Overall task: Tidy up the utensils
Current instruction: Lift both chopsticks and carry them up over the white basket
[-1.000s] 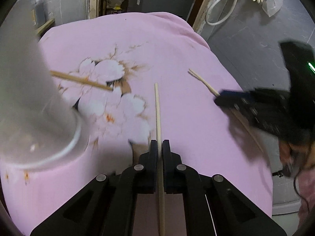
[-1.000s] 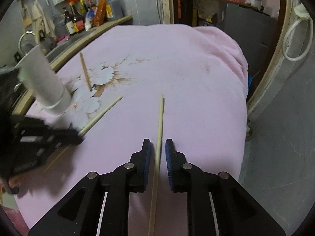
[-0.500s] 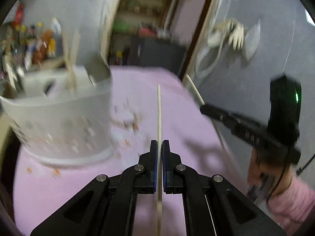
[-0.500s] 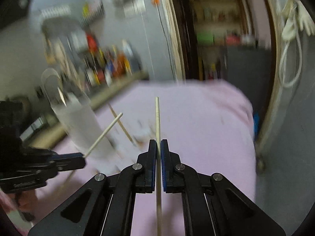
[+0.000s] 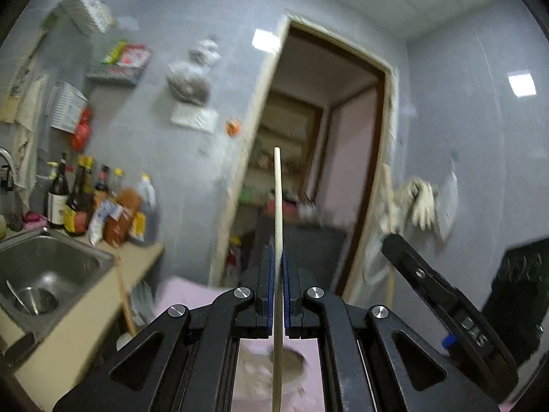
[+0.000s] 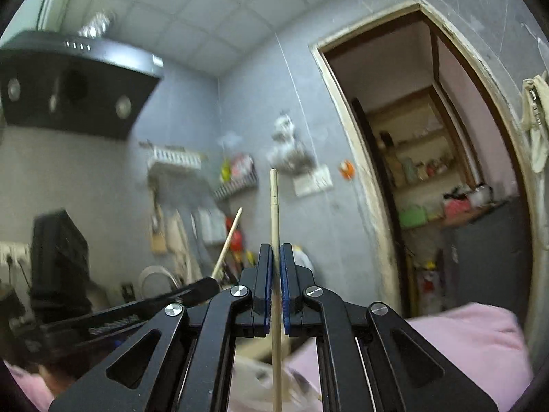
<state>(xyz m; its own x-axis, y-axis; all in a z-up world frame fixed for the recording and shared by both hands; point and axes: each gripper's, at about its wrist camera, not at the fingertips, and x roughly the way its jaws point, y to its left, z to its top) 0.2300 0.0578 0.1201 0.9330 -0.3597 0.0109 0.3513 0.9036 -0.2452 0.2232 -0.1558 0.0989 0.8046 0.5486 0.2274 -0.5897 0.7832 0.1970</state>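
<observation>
My left gripper (image 5: 278,257) is shut on a pale wooden chopstick (image 5: 277,199) that sticks straight out ahead, level, towards the wall and doorway. My right gripper (image 6: 276,257) is shut on a second chopstick (image 6: 273,206), tilted slightly upward. In the left wrist view the right gripper (image 5: 393,245) shows at the right. The right wrist view has the left gripper (image 6: 209,283) low on the left with its chopstick (image 6: 228,240). A blurred white holder (image 5: 291,364) lies below my left gripper on the pink cloth (image 5: 185,292). Both grippers are well above the table.
A steel sink (image 5: 41,274) and counter with several bottles (image 5: 79,206) are at the left. A black range hood (image 6: 68,86) hangs upper left. An open doorway (image 6: 429,189) with shelves is ahead. Pink cloth (image 6: 463,336) covers the table's right end.
Both grippers rose off the table and tipped up from looking down at the cloth to pointing level, each carrying its chopstick. The right jaws closed fully on theirs.
</observation>
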